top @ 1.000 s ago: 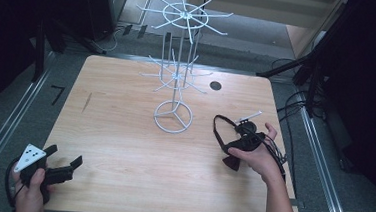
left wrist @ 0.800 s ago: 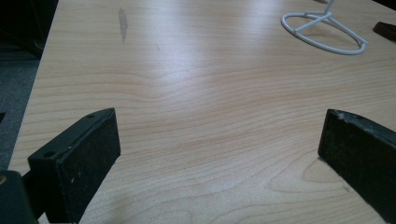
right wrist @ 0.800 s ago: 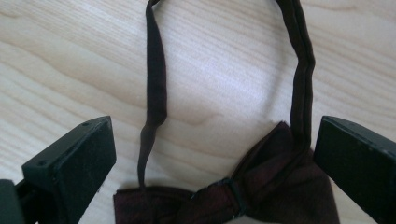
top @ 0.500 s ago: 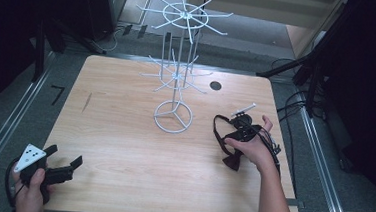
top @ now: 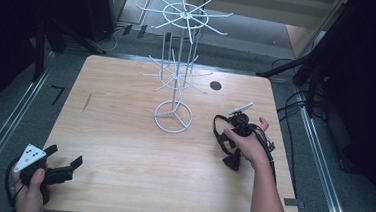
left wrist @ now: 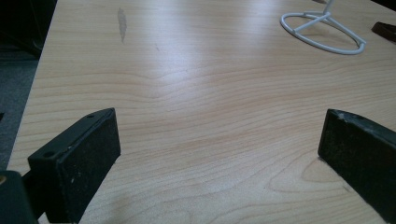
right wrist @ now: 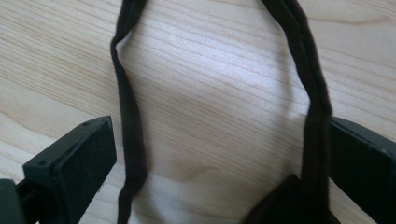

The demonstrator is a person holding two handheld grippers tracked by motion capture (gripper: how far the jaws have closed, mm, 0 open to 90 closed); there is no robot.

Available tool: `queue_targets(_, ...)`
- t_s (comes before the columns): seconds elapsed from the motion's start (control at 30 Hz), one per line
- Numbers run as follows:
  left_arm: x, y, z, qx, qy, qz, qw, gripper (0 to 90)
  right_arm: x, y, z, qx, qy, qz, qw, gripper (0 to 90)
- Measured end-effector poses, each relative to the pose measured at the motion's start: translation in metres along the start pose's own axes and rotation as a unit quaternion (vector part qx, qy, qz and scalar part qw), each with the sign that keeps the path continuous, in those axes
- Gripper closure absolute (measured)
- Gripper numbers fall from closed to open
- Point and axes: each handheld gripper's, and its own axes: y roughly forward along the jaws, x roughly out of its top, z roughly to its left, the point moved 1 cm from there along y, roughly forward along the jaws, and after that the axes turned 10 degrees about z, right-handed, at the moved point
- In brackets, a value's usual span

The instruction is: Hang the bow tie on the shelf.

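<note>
Left gripper (top: 63,170) low at the near-left, jaws wide apart; right gripper (top: 234,139) likewise, apparently.

Black hand-held gripper (top: 63,170) with matte rectangular jaws, white dotted triangular plate (top: 29,156).

Right hand (top: 246,142) with right gripper (top: 229,139) shifted slightly nearer the table's front edge; dark strap (right wrist: 130,140) now between its spread jaws.

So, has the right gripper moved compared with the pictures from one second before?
Yes, slightly. In the high view the right gripper has shifted toward the person's edge of the table, farther from the round base of the white wire stand, over the dark strap.
</note>
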Motion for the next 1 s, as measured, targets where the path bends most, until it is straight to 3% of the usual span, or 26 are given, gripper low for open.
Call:
queue_targets(0.2, 0.0, 0.0, 0.0, 0.0, 0.0, 0.0, 1.0, 0.0, 0.003, 0.005, 0.007, -0.011, -0.011, 0.005, 0.9999, 0.0)
queue_targets(0.33, 0.0, 0.0, 0.0, 0.0, 0.0, 0.001, 1.0, 0.0, 0.003, 0.004, 0.015, -0.017, -0.031, 0.015, 0.9993, 3.4)
queue_targets(0.4, 0.0, 0.0, 0.0, 0.0, 0.0, 0.001, 1.0, 0.0, 0.003, 0.001, 0.017, -0.017, -0.04, 0.012, 0.999, 12.4)
queue_targets(0.5, 0.0, 0.0, 0.0, 0.001, -0.001, 0.001, 1.0, 0.0, 0.001, -0.006, 0.016, -0.02, -0.037, -0.008, 0.9991, 46.4)
queue_targets(0.53, 0.0, 0.0, 0.0, 0.001, -0.001, 0.001, 1.0, 0.0, 0.001, -0.006, 0.016, -0.02, -0.037, -0.008, 0.9991, 46.4)
queue_targets(0.57, 0.0, 0.0, 0.0, 0.001, 0.0, 0.001, 1.0, 0.0, 0.0, -0.009, 0.014, -0.021, -0.029, -0.012, 0.9993, 59.8)
queue_targets(0.63, 0.0, 0.0, 0.0, 0.0, -0.001, 0.002, 1.0, 0.0, -0.002, -0.01, 0.012, -0.019, -0.021, -0.014, 0.9995, 72.1)
queue_targets(0.8, 0.0, 0.0, 0.0, 0.0, -0.001, 0.002, 1.0, 0.0, -0.004, -0.01, 0.015, -0.022, -0.036, -0.018, 0.9989, 89.7)
queue_targets(0.93, 0.0, 0.0, 0.0, 0.0, -0.001, 0.002, 1.0, 0.0, -0.004, -0.009, 0.025, -0.056, -0.055, -0.014, 0.9968, 90.0)
queue_targets(1.0, 0.0, 0.0, 0.001, 0.0, -0.002, 0.002, 1.0, 0.0, -0.005, -0.009, 0.024, -0.052, -0.06, -0.022, 0.9966, 90.0)
